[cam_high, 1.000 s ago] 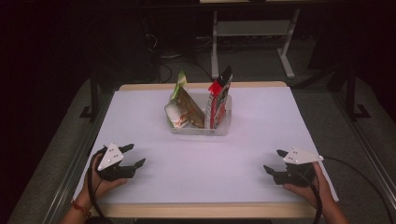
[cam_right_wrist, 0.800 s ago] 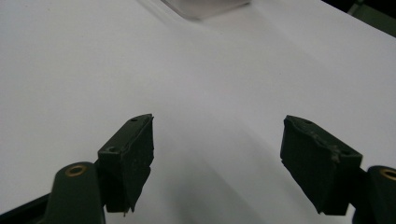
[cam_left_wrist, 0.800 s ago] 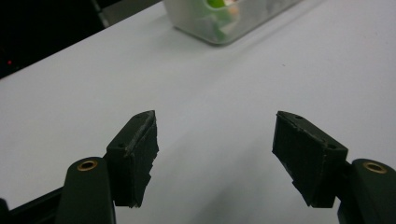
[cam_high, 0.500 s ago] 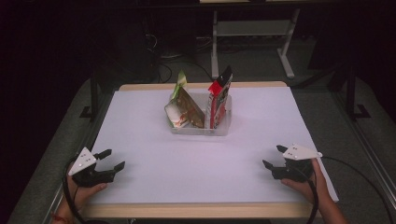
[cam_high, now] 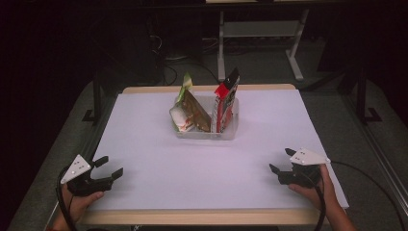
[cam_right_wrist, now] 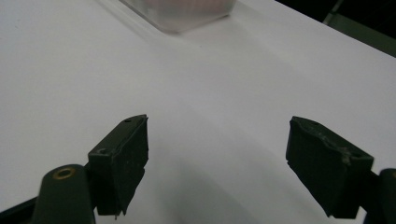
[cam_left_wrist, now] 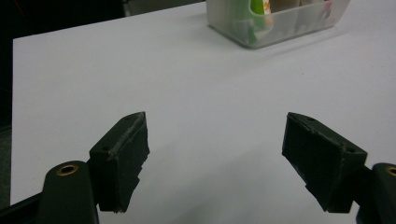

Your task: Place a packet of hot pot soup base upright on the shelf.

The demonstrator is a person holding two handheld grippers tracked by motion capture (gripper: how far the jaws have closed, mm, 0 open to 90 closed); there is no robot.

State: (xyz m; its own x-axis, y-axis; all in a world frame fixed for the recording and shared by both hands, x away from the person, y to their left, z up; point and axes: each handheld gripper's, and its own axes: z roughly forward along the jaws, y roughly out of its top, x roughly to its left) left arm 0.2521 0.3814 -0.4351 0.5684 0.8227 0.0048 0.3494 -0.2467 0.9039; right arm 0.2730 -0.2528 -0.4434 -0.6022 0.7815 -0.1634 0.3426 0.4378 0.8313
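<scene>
A clear plastic tub [cam_high: 207, 131] was set toward the far middle of the white desk [cam_high: 144, 144], and several snack packets were stood upright in it: a green-topped packet [cam_high: 185, 86] at the left, a brown packet [cam_high: 195, 113] leaned against it, and a red and black packet [cam_high: 226, 98] at the right. The left claw [cam_high: 108, 168] was held by a hand [cam_high: 79, 199] at the near left corner of the desk, with its jaws spread wide and nothing between them. The right claw [cam_high: 281, 161] was held by the other hand [cam_high: 312, 187] at the near right corner, likewise spread wide and empty. Both were kept well apart from the tub. In the left gripper view, the tub [cam_left_wrist: 280, 28] was seen far ahead beyond the parted jaws.
</scene>
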